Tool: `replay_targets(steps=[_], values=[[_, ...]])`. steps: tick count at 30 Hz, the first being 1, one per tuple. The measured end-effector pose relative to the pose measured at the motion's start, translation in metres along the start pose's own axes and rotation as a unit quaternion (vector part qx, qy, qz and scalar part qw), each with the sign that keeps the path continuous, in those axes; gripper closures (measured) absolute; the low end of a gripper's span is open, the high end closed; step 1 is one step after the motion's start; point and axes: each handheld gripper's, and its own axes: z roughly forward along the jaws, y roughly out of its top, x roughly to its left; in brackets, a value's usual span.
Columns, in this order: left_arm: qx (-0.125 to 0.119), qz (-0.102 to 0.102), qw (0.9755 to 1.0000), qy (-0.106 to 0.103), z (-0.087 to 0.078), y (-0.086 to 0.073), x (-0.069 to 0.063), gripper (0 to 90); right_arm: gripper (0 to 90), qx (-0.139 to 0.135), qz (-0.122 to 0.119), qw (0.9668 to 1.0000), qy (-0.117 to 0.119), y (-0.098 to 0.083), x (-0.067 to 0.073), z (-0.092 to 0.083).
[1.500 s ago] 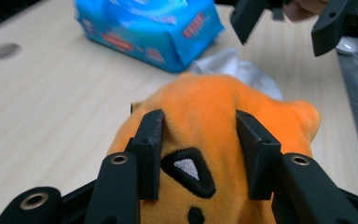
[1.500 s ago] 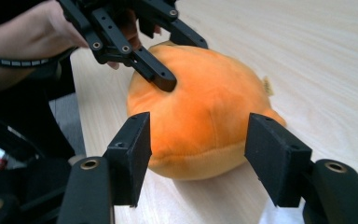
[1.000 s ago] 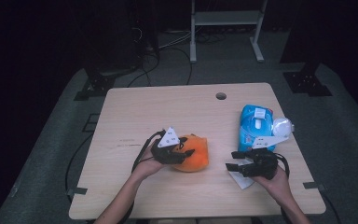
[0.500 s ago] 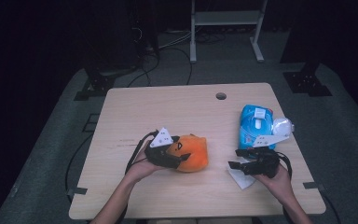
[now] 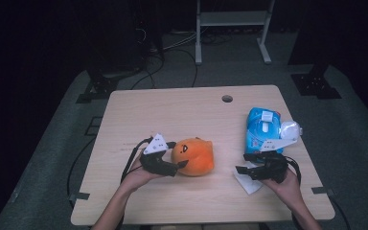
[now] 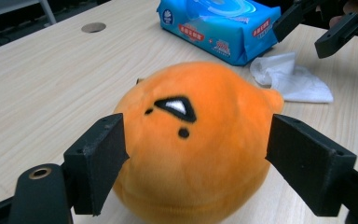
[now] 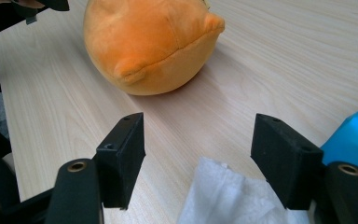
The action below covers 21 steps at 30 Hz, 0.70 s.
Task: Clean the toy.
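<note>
as the high view shows, the orange plush (image 5: 194, 156) sits near the table's (image 5: 172, 110) middle, just right of the left gripper (image 5: 176, 154), whose jaws have just been opening. in the left gripper view they flank the plush, apparently letting go. in the right gripper view, the right gripper (image 7: 198, 158) gapes over a white wipe (image 7: 228, 198), seemingly ready to pinch it.

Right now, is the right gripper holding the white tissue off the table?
No; in the right gripper view the right gripper stands open over the white tissue, which lies flat on the table.
</note>
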Motion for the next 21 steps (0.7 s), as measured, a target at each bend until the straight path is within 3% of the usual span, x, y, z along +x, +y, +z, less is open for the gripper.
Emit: replay_targets(steps=[8, 21], values=[[-0.005, -0.016, 0.9998, 0.014, -0.013, -0.012, 0.004, 18.2, 33.4, 0.000, -0.001, 1.0000, -0.003, -0.001, -0.001, -0.001], [0.007, -0.028, 0.9991, 0.032, -0.023, -0.030, 0.010, 17.2, 32.8, 0.009, -0.004, 0.9999, -0.005, -0.003, 0.000, 0.001]])
